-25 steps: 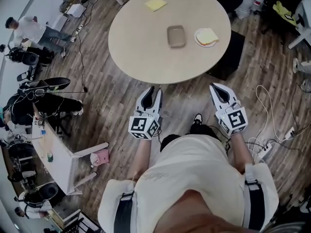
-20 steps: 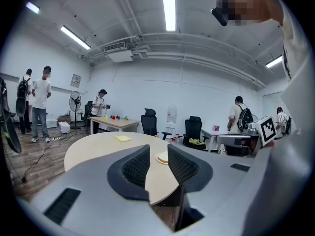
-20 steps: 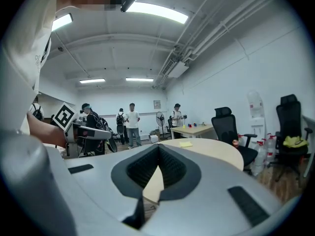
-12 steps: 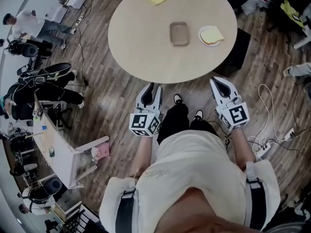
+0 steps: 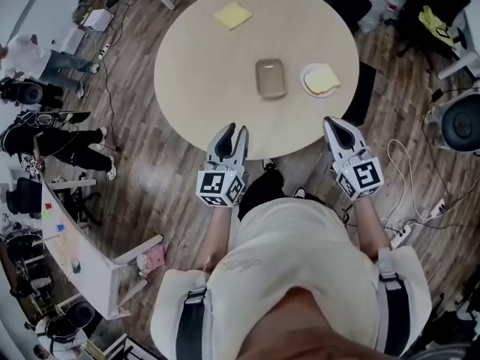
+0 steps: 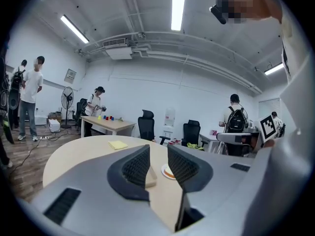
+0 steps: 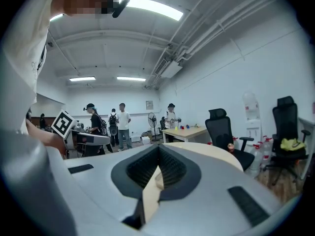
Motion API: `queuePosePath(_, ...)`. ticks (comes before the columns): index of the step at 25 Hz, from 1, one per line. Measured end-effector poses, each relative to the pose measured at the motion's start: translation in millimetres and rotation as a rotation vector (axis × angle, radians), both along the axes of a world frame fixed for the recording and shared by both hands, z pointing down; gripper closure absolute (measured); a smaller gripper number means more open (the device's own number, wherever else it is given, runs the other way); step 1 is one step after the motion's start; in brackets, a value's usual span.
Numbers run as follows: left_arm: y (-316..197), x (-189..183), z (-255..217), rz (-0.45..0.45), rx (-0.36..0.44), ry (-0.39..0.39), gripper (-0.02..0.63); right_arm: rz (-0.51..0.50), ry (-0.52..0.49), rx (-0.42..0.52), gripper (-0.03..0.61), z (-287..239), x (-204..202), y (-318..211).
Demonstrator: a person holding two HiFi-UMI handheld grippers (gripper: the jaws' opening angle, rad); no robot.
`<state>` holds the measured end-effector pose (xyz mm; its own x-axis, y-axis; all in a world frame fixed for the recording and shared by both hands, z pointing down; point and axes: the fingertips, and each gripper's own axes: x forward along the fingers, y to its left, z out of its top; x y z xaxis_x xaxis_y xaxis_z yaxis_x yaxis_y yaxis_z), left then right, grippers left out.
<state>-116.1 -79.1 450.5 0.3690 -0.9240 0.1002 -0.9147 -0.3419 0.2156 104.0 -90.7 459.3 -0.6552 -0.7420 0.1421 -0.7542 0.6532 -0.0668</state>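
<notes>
I hold both forearms out in front of my waist, near parallel, each claw pointing at the round table [image 5: 196, 66]; my left claw [image 5: 231, 129] has its tips over the table's near rim, and my right claw [image 5: 332, 121] sits just off the rim, further to the right; the marker cube on each faces upward. In the left gripper view my left claw [image 6: 158, 149] lies roughly level with the tabletop; its two jaws stand a little apart, with nothing between them, and their dark inner pads are ribbed against the smooth grey shell. In the right gripper view my right claw [image 7: 158, 147] has its jaws together at the tips, gripping nothing; only a thin strip of pale tabletop shows below the meeting point.

The tray [image 5: 271, 78] lies near the table's middle, ahead of my left claw and well apart from it; it is a shallow rectangle with rounded corners, dull grey and metallic in look. Just beside it on the right is the plate [image 5: 309, 87], round and white, carrying a pale yellow slice [image 5: 322, 78]. Through my left jaws the tray [image 6: 150, 176] and the plate [image 6: 168, 171] show low and side by side. A flat yellow square [image 5: 233, 16] lies near the far rim; the tabletop is smooth, matte beige; the floor [image 5: 161, 163] is wood-grain plank.
</notes>
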Motion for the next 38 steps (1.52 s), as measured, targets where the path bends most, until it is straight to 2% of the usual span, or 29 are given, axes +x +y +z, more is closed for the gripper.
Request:
queuePosePath(7, -65, -31, 6, 0.053, -0.027, 0.015, 0.492, 0.049, 0.02, 0.035, 0.571, -19, -33, -57)
queuePosePath(16, -114, -52, 10, 0.101, -0.034, -0.002, 0.492, 0.108, 0.034, 0.047, 0.572, -22, -55, -100)
queuePosePath(19, -121, -52, 25, 0.098, -0.079, 0.037, 0.492, 0.096, 0.047, 0.042, 0.572, -17, -61, -104)
queuePosePath(26, -136, -43, 65, 0.06, -0.206, 0.199, 0.492, 0.052, 0.091, 0.014, 0.572, -2, -60, -112)
queuePosePath(31, -145, -28, 96, 0.078, -0.309, 0.315, 0.492, 0.038, 0.098, -0.022, 0.572, 12, -49, -125)
queuePosePath(38, -149, -23, 165, 0.013, -0.453, 0.278, 0.492, 0.019, 0.101, -0.098, 0.571, 41, -41, -139)
